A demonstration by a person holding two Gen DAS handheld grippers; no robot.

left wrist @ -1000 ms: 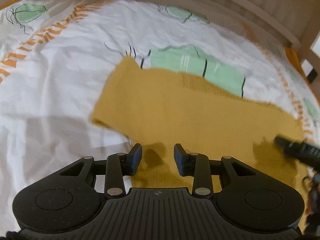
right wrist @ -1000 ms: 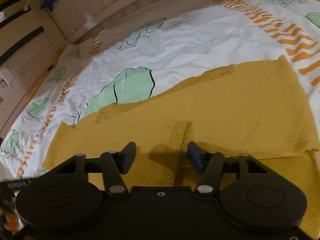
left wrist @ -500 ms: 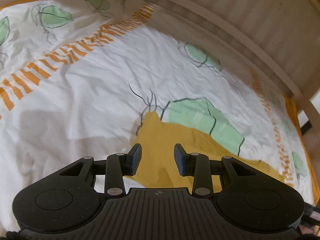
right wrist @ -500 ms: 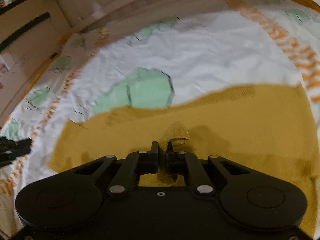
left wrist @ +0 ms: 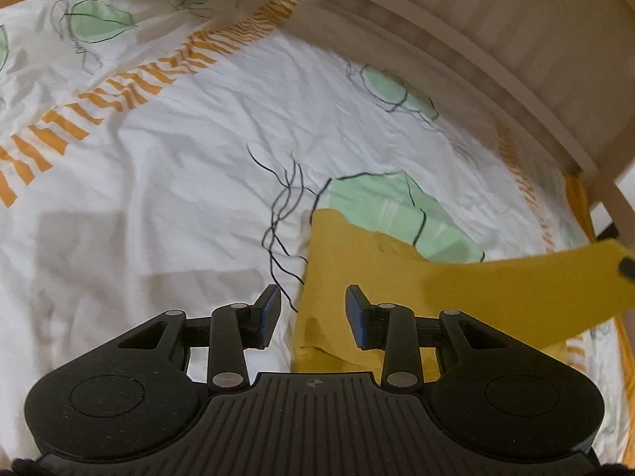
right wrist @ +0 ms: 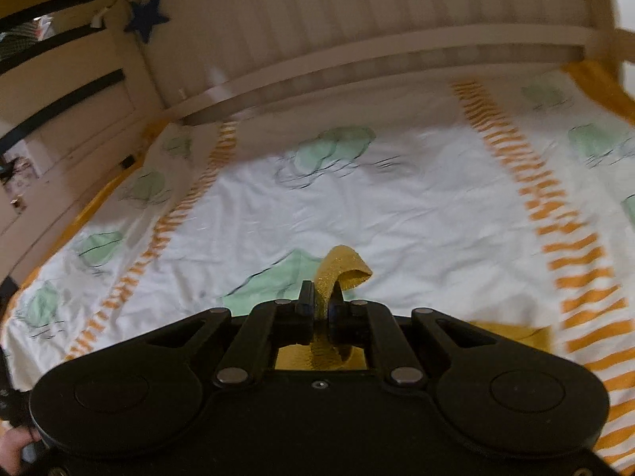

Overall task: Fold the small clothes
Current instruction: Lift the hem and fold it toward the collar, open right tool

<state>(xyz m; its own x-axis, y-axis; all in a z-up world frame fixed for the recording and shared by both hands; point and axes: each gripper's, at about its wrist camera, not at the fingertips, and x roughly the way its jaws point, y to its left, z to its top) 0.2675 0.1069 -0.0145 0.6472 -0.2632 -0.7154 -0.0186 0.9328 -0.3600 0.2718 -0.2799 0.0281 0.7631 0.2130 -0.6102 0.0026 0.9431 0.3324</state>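
Mustard garment (right wrist: pixel 344 269) mostly hidden behind right tongs (right wrist: pixel 320 309)

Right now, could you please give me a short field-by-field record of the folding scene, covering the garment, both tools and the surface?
garment: mustard-yellow knit garment, partly lifted off the bed, one flap raised toward the right of the left wrist view
right tool: right tool shut, pinching a fold of the yellow fabric
left tool: left tool open, holding nothing, poised over the garment's left edge
surface: white bedsheet with green leaf prints and orange striped bands
surroundings: pale wooden bed rail; blue star decoration
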